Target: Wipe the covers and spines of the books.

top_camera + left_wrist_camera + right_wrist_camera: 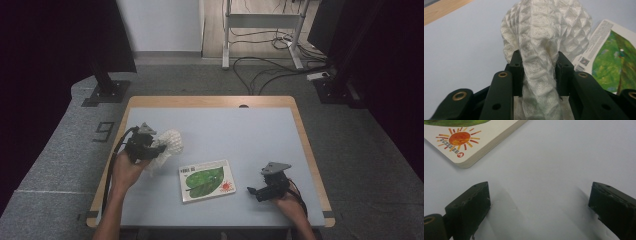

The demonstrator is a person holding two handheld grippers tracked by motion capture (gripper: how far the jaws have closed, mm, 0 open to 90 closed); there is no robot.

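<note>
A white quilted cloth (167, 142) is bunched up at the table's left side. My left gripper (150, 146) is shut on it, and in the left gripper view a fold of the cloth (539, 72) is pinched between the two black jaws. A board book (207, 180) with a green leaf and an orange sun on its cover lies flat in the middle of the table; its sun corner (459, 138) appears in the right gripper view. My right gripper (252, 190) rests low at the table's right front, pointing left toward the book. Its jaws stand wide open over bare tabletop.
The grey-blue table (240, 135) has a wooden rim. Black stands (107, 90) and loose cables (270, 70) sit on the floor beyond the far edge. Bare tabletop lies between the book and the right gripper.
</note>
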